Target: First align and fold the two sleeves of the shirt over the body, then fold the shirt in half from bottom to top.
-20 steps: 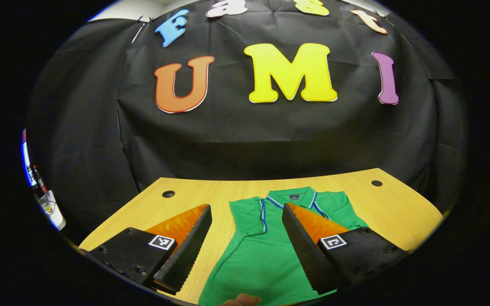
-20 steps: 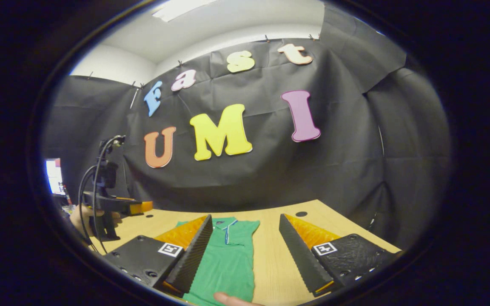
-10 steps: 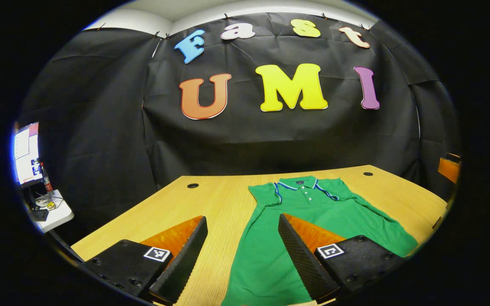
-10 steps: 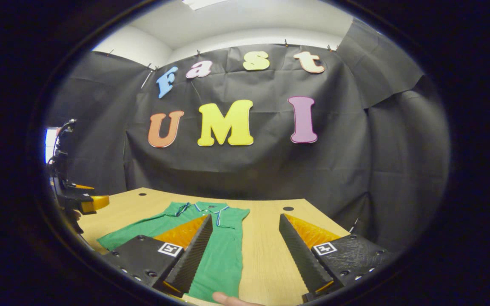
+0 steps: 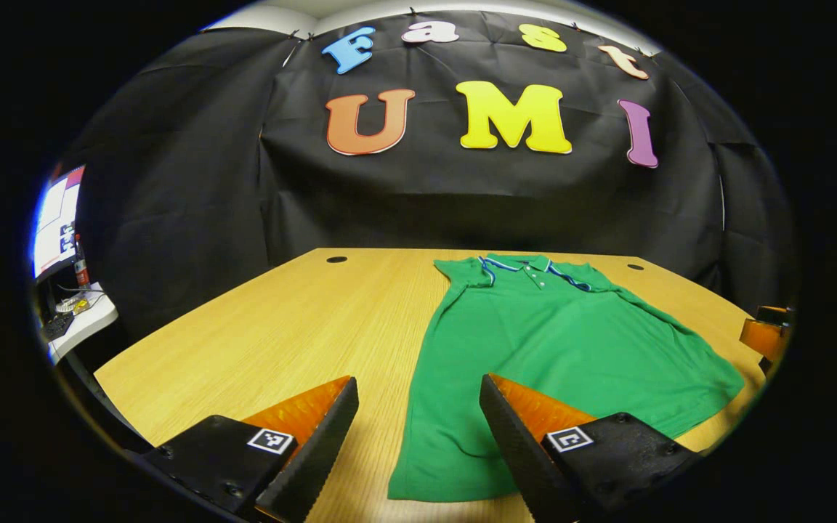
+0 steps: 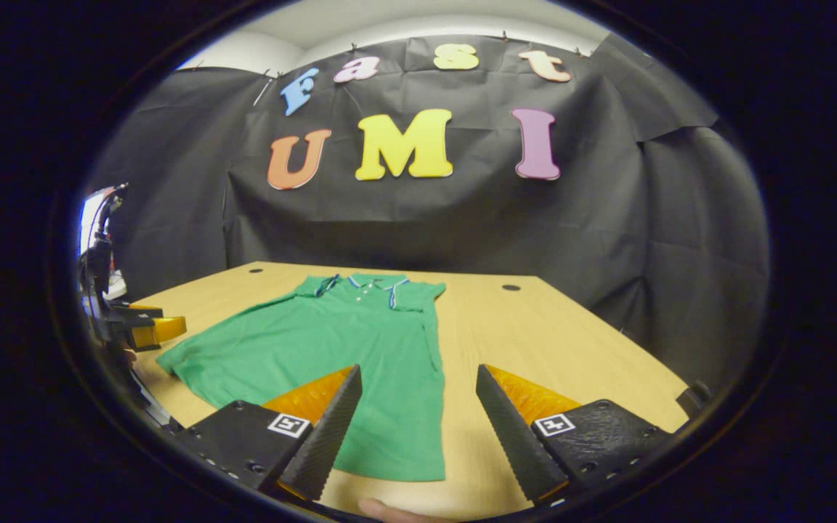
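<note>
While one green shirt (image 5: 549, 341) lay flat on the wooden table (image 5: 280, 327), collar (image 5: 527, 263) toward the black cloth wall, both grippers hung above the near edge of the table. The left gripper (image 5: 418, 436) had its two fingers spread wide, with nothing between them except the lower left corner of the shirt on the table below. The right gripper (image 6: 415, 428) was also wide apart and empty, above the lower right part of the shirt (image 6: 346, 349). In the right gripper view, the other gripper (image 6: 146, 330) appeared at the left edge. Two small round holes (image 5: 336, 259) were in the far part of the table, one on each side of the collar. One fingertip (image 6: 382, 510) showed at the bottom of the right gripper view.
</note>
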### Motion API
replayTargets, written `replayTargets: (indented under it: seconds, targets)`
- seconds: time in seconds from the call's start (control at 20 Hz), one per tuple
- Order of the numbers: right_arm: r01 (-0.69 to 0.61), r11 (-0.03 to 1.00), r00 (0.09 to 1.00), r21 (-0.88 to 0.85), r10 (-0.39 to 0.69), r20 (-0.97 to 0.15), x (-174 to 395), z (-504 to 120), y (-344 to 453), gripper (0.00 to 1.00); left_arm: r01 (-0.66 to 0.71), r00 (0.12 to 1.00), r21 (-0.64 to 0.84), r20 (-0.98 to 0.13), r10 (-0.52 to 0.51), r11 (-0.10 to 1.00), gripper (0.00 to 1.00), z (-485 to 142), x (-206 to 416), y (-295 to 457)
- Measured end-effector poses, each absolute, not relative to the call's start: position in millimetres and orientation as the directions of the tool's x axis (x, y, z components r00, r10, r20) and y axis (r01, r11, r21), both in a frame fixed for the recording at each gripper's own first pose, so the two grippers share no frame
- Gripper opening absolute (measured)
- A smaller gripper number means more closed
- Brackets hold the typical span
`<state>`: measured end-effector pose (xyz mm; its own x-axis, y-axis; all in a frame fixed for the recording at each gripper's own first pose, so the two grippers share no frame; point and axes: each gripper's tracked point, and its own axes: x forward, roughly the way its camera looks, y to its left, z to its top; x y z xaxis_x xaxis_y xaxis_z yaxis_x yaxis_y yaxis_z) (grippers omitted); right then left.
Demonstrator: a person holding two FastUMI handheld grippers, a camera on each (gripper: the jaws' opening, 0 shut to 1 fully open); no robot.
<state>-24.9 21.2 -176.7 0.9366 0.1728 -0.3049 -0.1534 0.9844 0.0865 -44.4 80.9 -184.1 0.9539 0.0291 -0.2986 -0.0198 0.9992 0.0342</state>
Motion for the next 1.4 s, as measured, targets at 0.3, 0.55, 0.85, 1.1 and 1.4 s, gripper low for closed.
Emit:
replayTargets:
  seconds: [0.3, 0.55, 0.85, 1.1, 1.4]
  targets:
    - [-0.162, 0.984, 0.905, 0.079, 0.179, -0.386, -41, -217, 25, 0.97, 0.01, 0.938, -0.006, -0.347, -0.012, 1.0, 1.0, -210, -51, 74]
    - [-0.162, 0.978, 0.877, 0.128, 0.202, -0.435, -43, -234, 23, 0.94, 0.024, 0.928, -0.003, -0.371, -0.023, 1.0, 1.0, -219, -53, 69]
    - [-0.155, 0.978, 0.869, 0.141, 0.202, -0.451, -40, -234, 30, 0.95, 0.009, 0.918, 0.031, -0.396, 0.004, 0.999, 0.72, -222, -50, 74]
    - [-0.181, 0.956, 0.837, 0.23, 0.273, -0.474, -31, -231, 40, 0.2, 0.039, 0.919, 0.021, -0.394, -0.028, 0.999, 0.12, -221, -40, 63]
    - [-0.199, 0.954, 0.831, 0.226, 0.286, -0.476, -35, -223, 38, 0.0, 0.06, 0.943, 0.029, -0.331, -0.047, 0.998, 0.07, -201, -39, 58]
